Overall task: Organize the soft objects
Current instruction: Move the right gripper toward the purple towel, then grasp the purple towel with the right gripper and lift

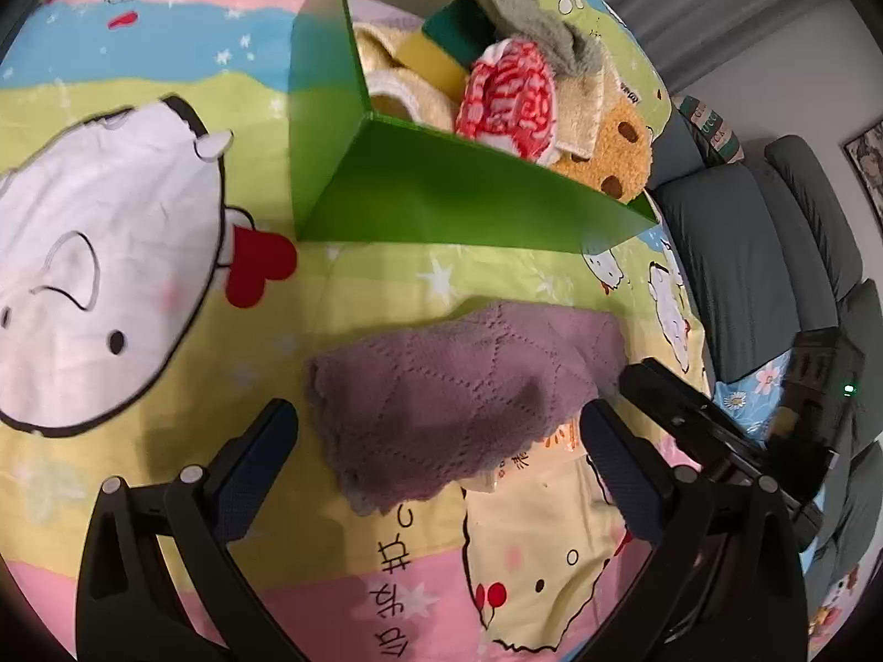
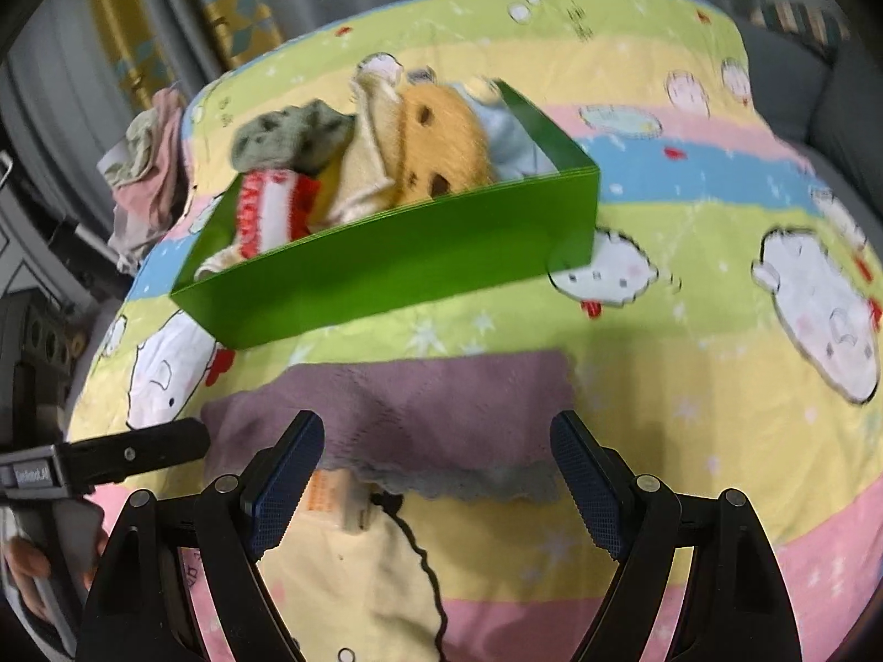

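Observation:
A purple knitted cloth lies flat on the cartoon bedspread, also in the right wrist view. Behind it stands a green box stuffed with soft things: a red-and-white cloth, an olive towel, a yellow sponge and a brown plush. My left gripper is open, its fingers on either side of the cloth's near edge. My right gripper is open over the cloth's near edge. The right gripper's finger shows beside the cloth in the left view.
The colourful bedspread covers the whole surface. A grey sofa stands past the bed's right edge. A pile of clothes lies at the far left edge in the right wrist view. Curtains hang behind.

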{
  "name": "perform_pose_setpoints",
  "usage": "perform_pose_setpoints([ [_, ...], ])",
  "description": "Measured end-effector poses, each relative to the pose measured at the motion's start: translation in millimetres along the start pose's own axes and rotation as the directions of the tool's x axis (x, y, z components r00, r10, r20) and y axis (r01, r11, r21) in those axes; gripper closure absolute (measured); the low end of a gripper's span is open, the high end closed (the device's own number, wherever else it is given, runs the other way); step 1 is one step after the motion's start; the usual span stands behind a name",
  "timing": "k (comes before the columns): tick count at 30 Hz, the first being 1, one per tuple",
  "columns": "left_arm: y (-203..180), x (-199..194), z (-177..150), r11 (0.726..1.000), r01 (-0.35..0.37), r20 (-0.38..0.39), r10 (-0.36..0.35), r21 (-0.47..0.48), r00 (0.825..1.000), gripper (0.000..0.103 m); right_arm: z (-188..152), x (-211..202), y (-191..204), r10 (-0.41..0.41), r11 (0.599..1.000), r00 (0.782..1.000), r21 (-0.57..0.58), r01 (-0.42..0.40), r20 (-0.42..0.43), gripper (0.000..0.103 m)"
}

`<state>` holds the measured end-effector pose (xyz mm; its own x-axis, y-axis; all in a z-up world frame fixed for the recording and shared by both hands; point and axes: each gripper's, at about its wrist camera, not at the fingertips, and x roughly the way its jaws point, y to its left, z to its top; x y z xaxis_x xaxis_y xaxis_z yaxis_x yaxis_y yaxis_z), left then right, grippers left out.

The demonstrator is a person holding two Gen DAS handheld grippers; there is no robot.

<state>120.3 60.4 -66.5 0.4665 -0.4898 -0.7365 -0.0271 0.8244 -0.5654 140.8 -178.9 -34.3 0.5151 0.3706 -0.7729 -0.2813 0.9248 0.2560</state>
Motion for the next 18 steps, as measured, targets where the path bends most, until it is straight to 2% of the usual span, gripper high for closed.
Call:
perform_pose_setpoints([
  [7, 7, 0, 2, 0.998, 0.050, 0.042, -0.048, -0.048, 0.998, 0.003, 4, 24, -7, 0.042, 0.999, 0.999, 0.034, -0.041, -0.029, 0.018],
  [10, 3, 1, 3, 0.998, 0.048, 0.047, -0.046, -0.029, 0.998, 0.011, 7, 29, -4, 0.041, 0.999, 0.999, 0.014, -0.041, -0.018, 0.019],
  [12, 2, 2, 3, 0.999, 0.048, 0.050, -0.046, -0.027, 0.998, 0.020, 8, 31, -3, 0.054, 0.999, 0.998, 0.011, -0.054, -0.015, 0.030],
  [13, 3, 3, 3, 0.998, 0.049, 0.054, -0.047, -0.031, 0.997, 0.028, 9, 33, -2, 0.055, 0.998, 0.998, 0.004, -0.055, -0.016, 0.036],
  [14, 4, 3, 4, 0.998, 0.057, 0.056, -0.055, -0.036, 0.997, 0.041, 9, 34, -2, 0.050, 0.999, 0.999, 0.000, -0.050, -0.018, 0.052],
  [15, 4, 5, 5, 0.997, 0.061, 0.056, -0.059, -0.040, 0.997, 0.047, 9, 36, -1, 0.042, 0.999, 0.999, -0.005, -0.042, -0.023, 0.064],
  [16, 5, 6, 5, 0.996, 0.071, 0.051, -0.068, -0.046, 0.996, 0.058, 10, 38, 2, 0.034, 0.999, 0.999, -0.018, -0.034, -0.028, 0.067],
  [17, 6, 7, 3, 0.996, 0.078, 0.046, -0.076, -0.051, 0.996, 0.062, 9, 38, 3, 0.029, 0.999, 0.999, -0.029, -0.030, -0.028, 0.073],
  [18, 7, 9, 3, 0.995, 0.085, 0.042, -0.083, -0.058, 0.996, 0.062, 9, 39, 5, 0.028, 0.999, 0.999, -0.039, -0.029, -0.025, 0.083],
])
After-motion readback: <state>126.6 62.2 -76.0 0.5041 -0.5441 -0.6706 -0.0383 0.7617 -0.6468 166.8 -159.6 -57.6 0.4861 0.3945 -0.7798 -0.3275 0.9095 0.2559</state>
